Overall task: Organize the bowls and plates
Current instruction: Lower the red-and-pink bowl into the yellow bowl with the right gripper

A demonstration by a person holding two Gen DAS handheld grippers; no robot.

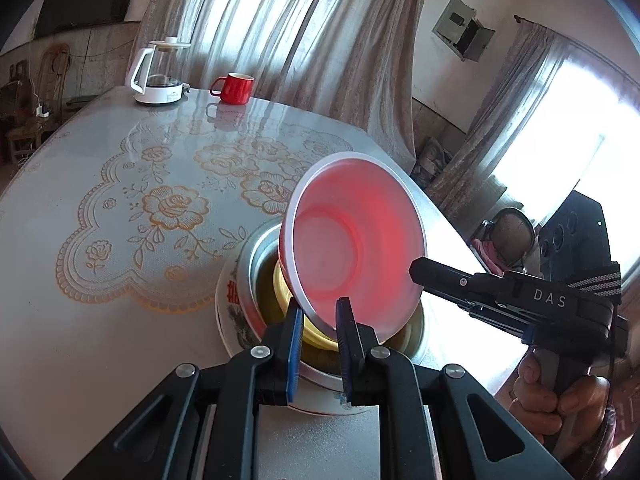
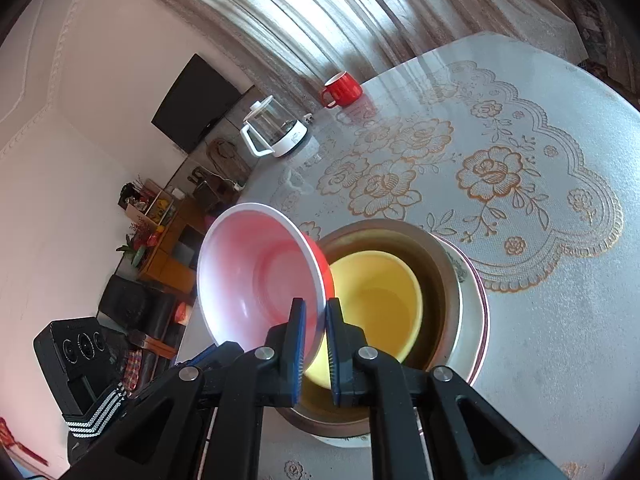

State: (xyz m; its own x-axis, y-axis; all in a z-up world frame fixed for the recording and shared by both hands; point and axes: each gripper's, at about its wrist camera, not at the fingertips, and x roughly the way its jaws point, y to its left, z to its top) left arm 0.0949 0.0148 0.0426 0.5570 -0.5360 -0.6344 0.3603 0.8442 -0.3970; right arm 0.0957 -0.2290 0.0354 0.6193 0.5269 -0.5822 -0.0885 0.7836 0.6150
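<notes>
A red bowl (image 1: pixel 352 248) with a white inside hangs tilted over a stack near the table's edge. My left gripper (image 1: pixel 318 320) is shut on its lower rim. My right gripper (image 2: pixel 316 320) is shut on the rim of the same red bowl (image 2: pixel 260 276), and its black fingers (image 1: pixel 416 270) reach the bowl from the right in the left wrist view. The stack is a yellow bowl (image 2: pixel 376 300) inside a metal bowl (image 2: pixel 440 264) on a patterned plate (image 2: pixel 476 308). The red bowl hides most of the yellow bowl (image 1: pixel 312 334) in the left wrist view.
A red mug (image 1: pixel 236 88) and a glass kettle (image 1: pixel 160 76) with a white handle stand at the table's far edge. A lace-patterned cloth (image 2: pixel 500 168) covers the table. A person's hand (image 1: pixel 536 400) holds the right gripper's handle beyond the table edge.
</notes>
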